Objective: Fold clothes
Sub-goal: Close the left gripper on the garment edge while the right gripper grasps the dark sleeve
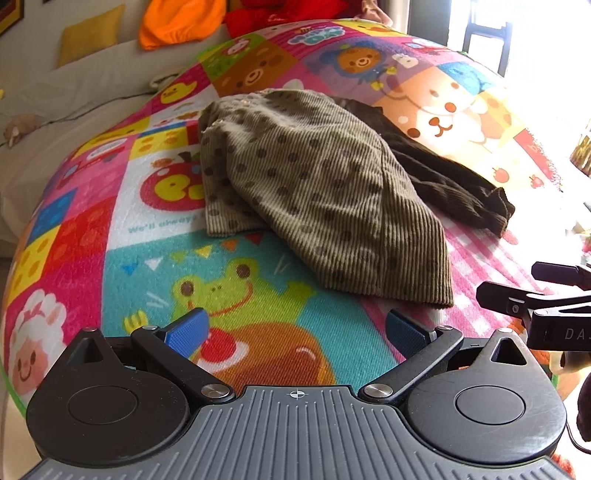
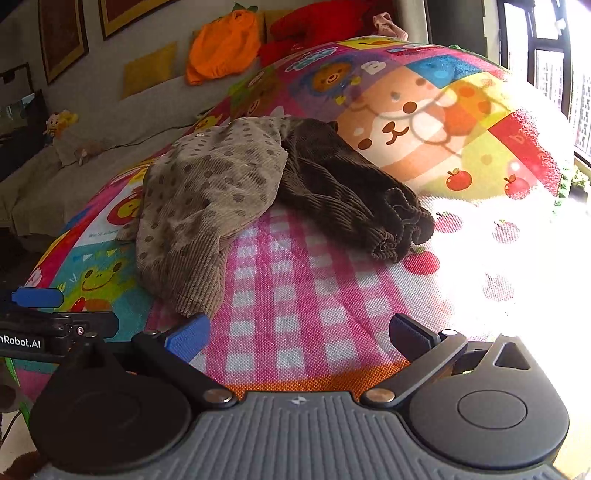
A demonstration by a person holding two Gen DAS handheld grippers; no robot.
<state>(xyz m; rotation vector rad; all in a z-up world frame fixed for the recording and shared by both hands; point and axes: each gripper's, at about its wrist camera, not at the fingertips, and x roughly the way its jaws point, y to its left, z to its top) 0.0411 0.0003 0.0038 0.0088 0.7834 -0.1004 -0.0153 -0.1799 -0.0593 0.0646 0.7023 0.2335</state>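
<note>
A crumpled corduroy garment lies on a colourful cartoon play mat (image 1: 258, 306). Its olive polka-dot part (image 1: 317, 184) lies over a plain dark brown part (image 1: 454, 184). In the right wrist view the polka-dot part (image 2: 207, 199) is on the left and the dark brown part (image 2: 351, 195) on the right. My left gripper (image 1: 295, 332) is open and empty, just short of the garment's near hem. My right gripper (image 2: 299, 336) is open and empty over the pink checked patch of the mat (image 2: 303, 295), its left finger close to the hem corner. Each gripper shows at the edge of the other's view.
A white sofa (image 1: 55, 103) stands behind the mat with a yellow cushion (image 1: 88, 33), an orange plush (image 1: 181, 22) and red plush (image 2: 317, 26). A small toy (image 2: 61, 122) sits on the sofa. Bright windows (image 2: 550, 55) are at the right.
</note>
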